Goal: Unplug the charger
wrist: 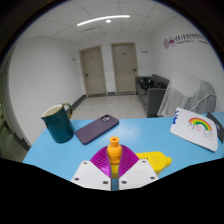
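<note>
My gripper is over a light blue table. Its two fingers, with purple pads, are closed together on a small orange plug-like piece. The piece stands upright between the pads, with its top sticking out above them. A yellow part lies on the table just to the right of the right finger. I cannot see whether it joins the orange piece. No cable or socket shows.
A dark teal mug stands beyond the fingers to the left. A purple phone lies flat beyond them. A white card with a rainbow drawing lies far right. A room with doors and a chair is behind.
</note>
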A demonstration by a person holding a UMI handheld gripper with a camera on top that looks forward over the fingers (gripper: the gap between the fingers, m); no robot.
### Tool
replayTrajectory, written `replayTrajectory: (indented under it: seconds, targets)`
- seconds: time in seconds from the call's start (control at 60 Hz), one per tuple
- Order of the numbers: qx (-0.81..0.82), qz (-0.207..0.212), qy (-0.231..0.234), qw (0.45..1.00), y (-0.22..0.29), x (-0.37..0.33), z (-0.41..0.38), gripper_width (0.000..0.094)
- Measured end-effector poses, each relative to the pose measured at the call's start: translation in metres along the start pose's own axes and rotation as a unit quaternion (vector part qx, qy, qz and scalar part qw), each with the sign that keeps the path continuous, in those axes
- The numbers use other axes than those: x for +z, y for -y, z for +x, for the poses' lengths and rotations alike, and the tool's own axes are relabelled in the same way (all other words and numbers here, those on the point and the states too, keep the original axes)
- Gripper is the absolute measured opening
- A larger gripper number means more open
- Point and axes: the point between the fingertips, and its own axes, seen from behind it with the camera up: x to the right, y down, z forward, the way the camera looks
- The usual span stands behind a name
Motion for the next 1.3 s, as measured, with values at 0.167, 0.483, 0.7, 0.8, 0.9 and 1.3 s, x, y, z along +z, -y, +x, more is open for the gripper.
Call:
replayTrajectory:
  seconds: [0.167, 0.483, 0.7, 0.8, 0.9, 1.3]
  targets:
    - [-0.022, 0.125, -0.008, 0.992, 0.134, -0.058, 0.011, 0.0060]
    - [-0.040, 0.098, -0.135, 0.985, 0.165, -0.119, 0.129, 0.0061]
    - [-0.010, -0.082, -0.179, 0.980, 0.003, -0.091, 0.188, 0.0065]
    - [-0.004, -0.113, -0.160, 0.981, -0.031, -0.075, 0.193, 0.0102]
    - [-0.014, -0.137, -0.139, 0.981, -0.047, -0.062, 0.193, 0.0130]
    - [-0.016, -0.085, -0.027, 0.996, -0.020, -0.098, 0.187, 0.0842]
